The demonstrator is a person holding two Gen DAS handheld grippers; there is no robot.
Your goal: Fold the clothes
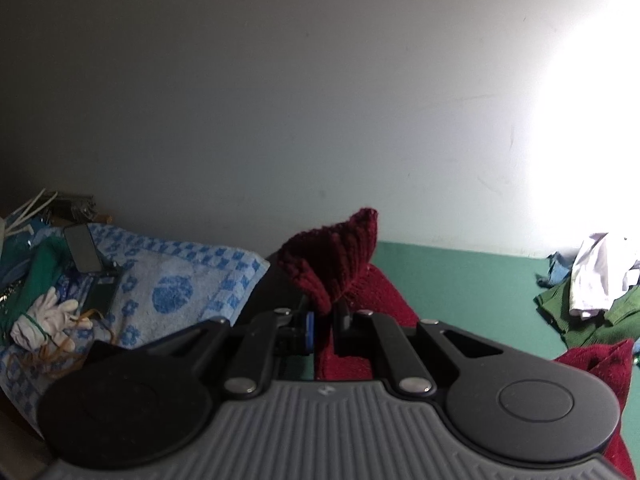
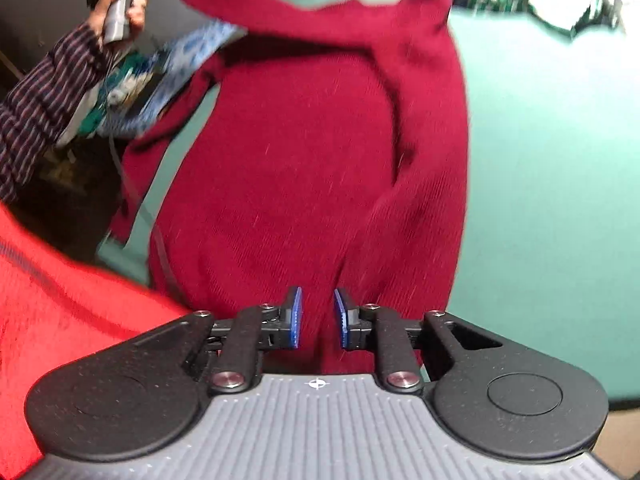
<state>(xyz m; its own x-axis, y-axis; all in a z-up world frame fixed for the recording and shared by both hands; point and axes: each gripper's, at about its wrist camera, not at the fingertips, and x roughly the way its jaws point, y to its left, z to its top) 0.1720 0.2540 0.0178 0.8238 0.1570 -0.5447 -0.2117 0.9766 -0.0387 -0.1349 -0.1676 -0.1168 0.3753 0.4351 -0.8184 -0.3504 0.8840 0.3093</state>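
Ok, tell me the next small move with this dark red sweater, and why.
Probably lower the left gripper, which is clamped on a bunched corner of the dark red sweater, so that edge lies on the green surface. The right gripper stands open with no knit pinched between its blue pads, and the sweater looks spread out below it, so only the raised corner remains to settle.

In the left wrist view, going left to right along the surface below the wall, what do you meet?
White gloves → dark phone → blue patterned towel → dark red knit sweater pinched in the left gripper → bare green surface → pile of green and white clothes.
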